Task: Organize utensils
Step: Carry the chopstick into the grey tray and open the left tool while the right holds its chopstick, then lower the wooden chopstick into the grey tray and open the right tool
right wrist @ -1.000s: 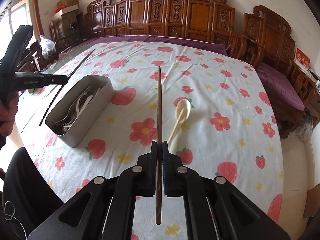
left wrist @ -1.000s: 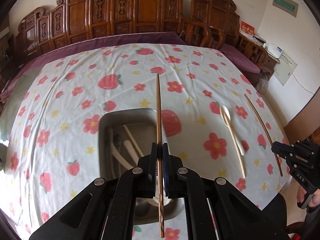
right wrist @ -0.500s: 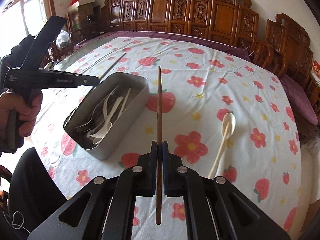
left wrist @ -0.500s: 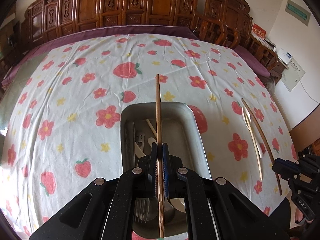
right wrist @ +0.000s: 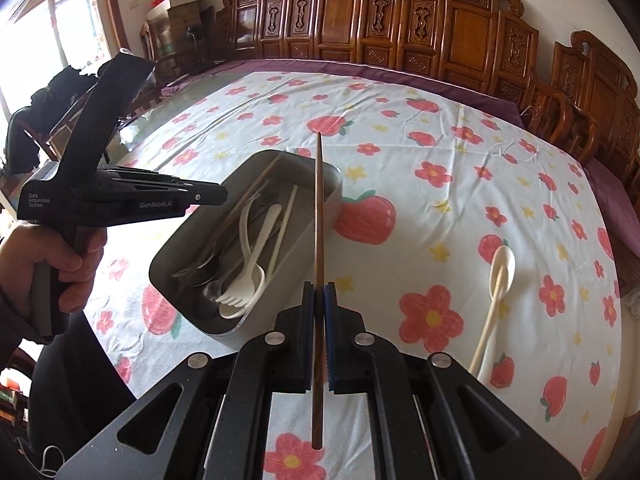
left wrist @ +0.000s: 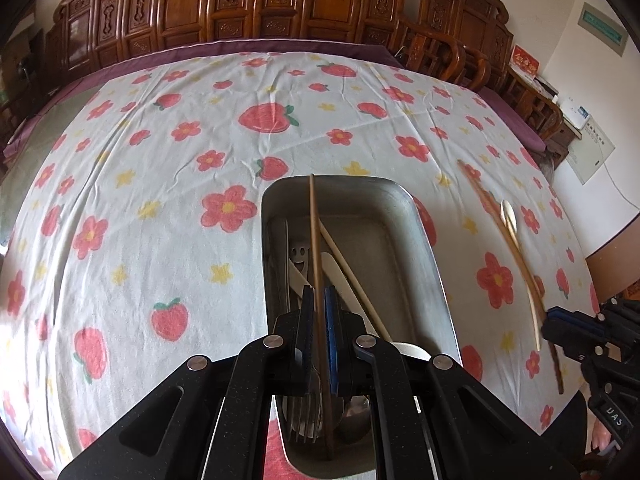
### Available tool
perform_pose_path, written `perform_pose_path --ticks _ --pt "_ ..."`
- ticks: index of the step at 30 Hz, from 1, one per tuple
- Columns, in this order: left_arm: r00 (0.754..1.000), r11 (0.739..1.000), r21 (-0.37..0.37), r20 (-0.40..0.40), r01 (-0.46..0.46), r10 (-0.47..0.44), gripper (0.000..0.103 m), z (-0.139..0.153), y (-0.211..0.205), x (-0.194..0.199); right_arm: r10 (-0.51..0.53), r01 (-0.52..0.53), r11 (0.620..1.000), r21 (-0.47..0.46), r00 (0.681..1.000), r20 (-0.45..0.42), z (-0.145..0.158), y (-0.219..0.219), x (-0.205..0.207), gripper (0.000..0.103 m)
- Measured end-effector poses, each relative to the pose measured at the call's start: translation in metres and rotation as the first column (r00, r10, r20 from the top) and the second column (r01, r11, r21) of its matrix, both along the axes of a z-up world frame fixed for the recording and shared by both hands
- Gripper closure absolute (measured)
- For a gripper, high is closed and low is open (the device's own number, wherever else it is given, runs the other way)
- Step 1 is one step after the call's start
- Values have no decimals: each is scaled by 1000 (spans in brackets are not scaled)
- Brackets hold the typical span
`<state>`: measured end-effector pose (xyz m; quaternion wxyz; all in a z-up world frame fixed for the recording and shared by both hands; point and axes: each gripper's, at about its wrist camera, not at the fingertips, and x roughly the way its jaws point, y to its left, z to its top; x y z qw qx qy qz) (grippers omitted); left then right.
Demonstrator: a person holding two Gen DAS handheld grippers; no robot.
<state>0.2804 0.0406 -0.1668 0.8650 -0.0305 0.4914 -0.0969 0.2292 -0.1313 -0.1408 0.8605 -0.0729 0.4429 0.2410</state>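
While over tin [left wrist: 430,248], chopstick [left wrist: 313,216] (L) clamped.

Black tool [right wrist: 318,292]: blue pads, silver screws, white "GenRobot.AI" lettering; dark sleeve [right wrist: 8,320].

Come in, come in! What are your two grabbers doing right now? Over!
Left gripper shut on a chopstick over the metal tin. Right gripper shut on another chopstick. Spoon on the tablecloth. Nothing blocking.
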Motion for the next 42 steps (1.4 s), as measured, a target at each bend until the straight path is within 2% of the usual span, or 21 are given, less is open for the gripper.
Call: perform_pose_path --ticks 3,8,12,14,16,21,25,27,29,37,42 --pt "1000 1000 -10 21 -1 1 98 7 8 -7 3 -3 1000 19 1000 -4 1 12 4 97" --pt "998 1000 19 67 -4 3 98 18 24 -23 2 0 998 62 999 -32 -3 37 14 97" --pt "997 1000 4 77 -24 24 97 21 44 -33 3 2 997 78 998 -63 -10 61 23 97" --pt "996 999 6 86 -37 36 94 22 52 -37 -1 6 997 74 998 -67 -12 71 26 97" --pt "995 999 10 93 -49 48 86 22 59 -40 -8 13 997 77 997 -75 -14 80 29 97" --pt "992 997 36 113 -67 63 84 24 71 -46 -56 66 993 99 993 -99 -19 91 39 97" --pt "988 996 36 139 -79 73 66 28 79 -52 -114 128 984 120 987 -115 -23 92 44 97" --pt "986 996 37 150 -82 76 64 30 80 -54 -137 152 981 124 983 -121 -26 90 46 97" --pt "983 996 37 165 -86 79 44 33 82 -56 -154 169 978 122 981 -119 -28 88 47 97" --pt "974 996 29 212 -81 73 27 40 80 -62 -180 191 973 126 979 -99 -31 80 52 97" --pt "973 996 37 218 -84 74 27 41 79 -64 -184 197 971 134 978 -101 -29 80 52 97"
